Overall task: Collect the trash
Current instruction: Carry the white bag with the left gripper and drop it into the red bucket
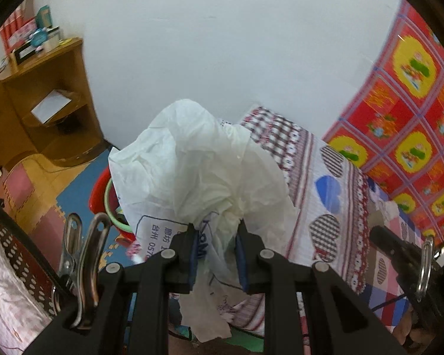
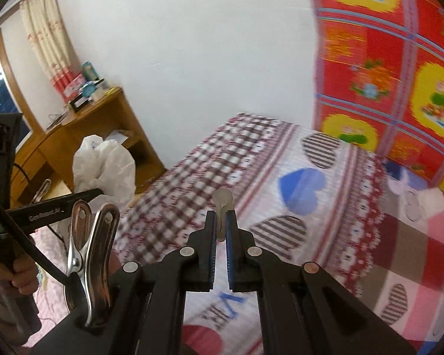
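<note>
My left gripper (image 1: pixel 216 236) is shut on a white plastic bag (image 1: pixel 192 159) with blue print and holds it up over the edge of the bed; the bag billows above the fingers. The bag also shows in the right wrist view (image 2: pixel 103 165), at the left beside the other gripper's black finger. My right gripper (image 2: pixel 221 222) is shut on a small flat grey round piece of trash (image 2: pixel 222 199) that sticks out above the pads, held over the bed.
A bed with a heart and plaid sheet (image 1: pixel 334 195) fills the right side. A red and yellow patterned cloth (image 1: pixel 405 112) hangs behind it. A wooden desk with boxes (image 1: pixel 44 94) stands at the left. A red and green basin (image 1: pixel 106 201) sits on the floor mat under the bag.
</note>
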Tool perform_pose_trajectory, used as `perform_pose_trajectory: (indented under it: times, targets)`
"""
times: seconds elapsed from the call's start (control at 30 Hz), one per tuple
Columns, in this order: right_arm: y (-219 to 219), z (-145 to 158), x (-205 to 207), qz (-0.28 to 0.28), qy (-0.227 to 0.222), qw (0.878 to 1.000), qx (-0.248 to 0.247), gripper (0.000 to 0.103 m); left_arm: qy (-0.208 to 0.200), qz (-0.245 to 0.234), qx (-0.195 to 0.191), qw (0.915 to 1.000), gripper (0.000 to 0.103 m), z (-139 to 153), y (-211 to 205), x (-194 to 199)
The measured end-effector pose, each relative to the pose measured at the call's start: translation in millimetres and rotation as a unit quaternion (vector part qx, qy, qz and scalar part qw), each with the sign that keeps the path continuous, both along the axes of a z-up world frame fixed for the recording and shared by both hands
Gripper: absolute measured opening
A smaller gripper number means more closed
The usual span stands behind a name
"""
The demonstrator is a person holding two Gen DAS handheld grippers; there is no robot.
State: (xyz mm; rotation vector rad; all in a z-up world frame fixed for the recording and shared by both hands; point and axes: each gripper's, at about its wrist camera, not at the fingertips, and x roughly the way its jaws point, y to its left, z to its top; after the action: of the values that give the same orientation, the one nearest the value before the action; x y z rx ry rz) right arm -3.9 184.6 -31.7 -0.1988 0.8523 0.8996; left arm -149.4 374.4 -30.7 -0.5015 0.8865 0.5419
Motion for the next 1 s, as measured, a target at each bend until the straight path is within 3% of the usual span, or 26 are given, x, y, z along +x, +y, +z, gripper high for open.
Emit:
perform_pose_trajectory:
  times: [0.47,0.8,1.0]
  targets:
    - [120,-3,-11,0.020,0.008,1.000,-0.016,0.007,0.029,0.050,-0.031,0.9979,0.022,-38,129,-25]
    - [172,-17,6,-0.014,0.017,0.999,-0.033,0.007,0.067,0.007,-0.072,0.9952,0.022,-106,207,15]
    - [193,-26,16,-0.030,0.023,0.998,-0.042,0.007,0.092,-0.025,-0.081,0.9922,0.022,-150,227,41]
